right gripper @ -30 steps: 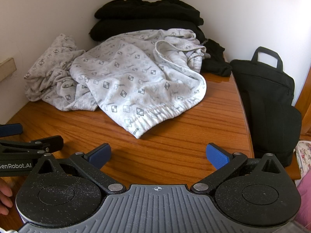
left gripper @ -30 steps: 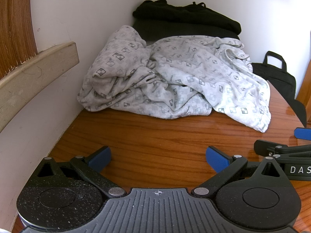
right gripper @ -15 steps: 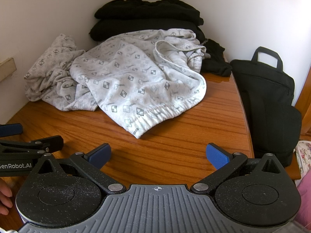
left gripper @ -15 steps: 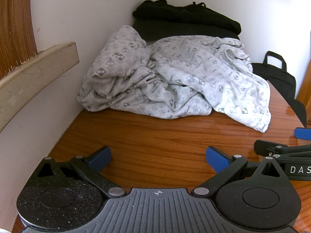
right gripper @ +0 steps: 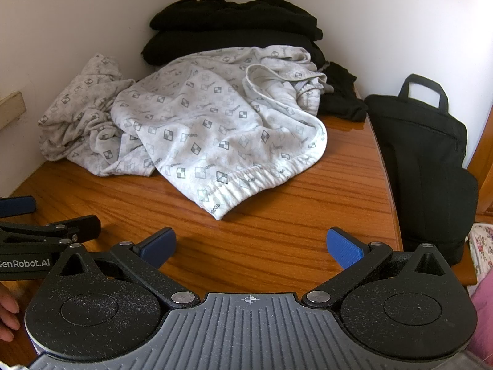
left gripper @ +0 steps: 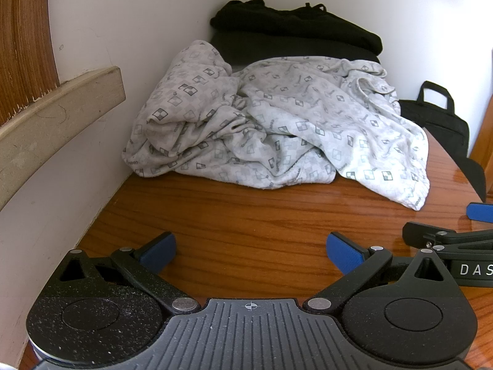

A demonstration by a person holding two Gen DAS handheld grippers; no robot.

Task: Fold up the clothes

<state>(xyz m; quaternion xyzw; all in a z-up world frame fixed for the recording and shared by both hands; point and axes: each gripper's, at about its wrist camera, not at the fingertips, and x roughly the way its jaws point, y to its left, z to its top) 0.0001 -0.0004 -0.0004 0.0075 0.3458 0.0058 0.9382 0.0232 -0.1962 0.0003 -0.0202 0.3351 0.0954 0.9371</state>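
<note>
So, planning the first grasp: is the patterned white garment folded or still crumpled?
Crumpled. The patterned white garment lies bunched in a heap on the table, elastic hem loose.

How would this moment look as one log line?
left gripper: open, empty | right gripper: open, empty | patterned garment: crumpled on table, untouched

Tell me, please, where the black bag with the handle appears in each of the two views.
Left wrist view: the black bag is small, at the right edge, beyond the patterned white garment.
Right wrist view: it is large, on the right, beside the table edge.
Shared landmark: the folded black clothes in the corner.
</note>
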